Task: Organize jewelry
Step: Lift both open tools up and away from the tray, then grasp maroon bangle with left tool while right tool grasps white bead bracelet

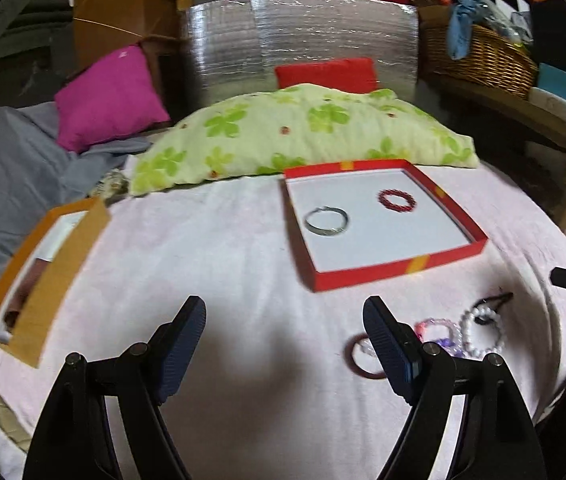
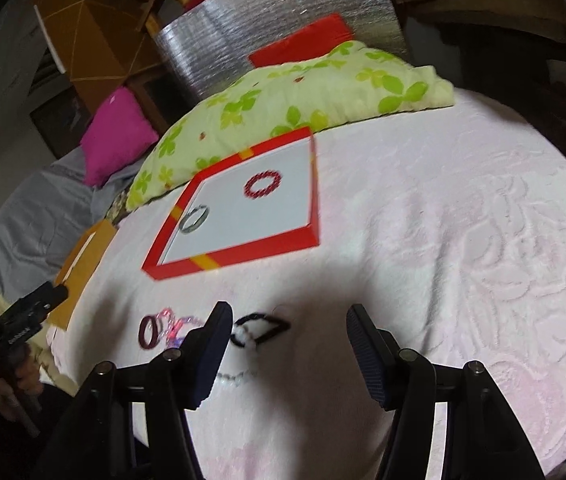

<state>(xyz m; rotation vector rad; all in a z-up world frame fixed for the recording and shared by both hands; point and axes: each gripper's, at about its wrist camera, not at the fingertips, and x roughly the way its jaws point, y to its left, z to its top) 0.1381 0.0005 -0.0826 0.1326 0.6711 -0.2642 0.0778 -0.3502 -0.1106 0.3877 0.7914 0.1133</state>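
The red tray [image 2: 243, 250] on the pink blanket [image 2: 443, 240] holds a silver bangle [image 2: 194, 219] and a red beaded bracelet [image 2: 263, 184].

A bed covered in a pale pink blanket [image 1: 223, 248] carries a red tray [image 1: 399, 270], with a green-flowered pillow [image 1: 283, 132] behind the tray, an orange box [image 1: 59, 264] to its left and loose bracelets [image 1: 479, 332] in front of it.

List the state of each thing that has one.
Red box: open, lidless.
Silver bangle: flat inside the box.
Red beaded bracelet: flat inside the box.
Dark red bangle: on the blanket, unboxed.
Left gripper: open, empty.
Right gripper: open, empty.
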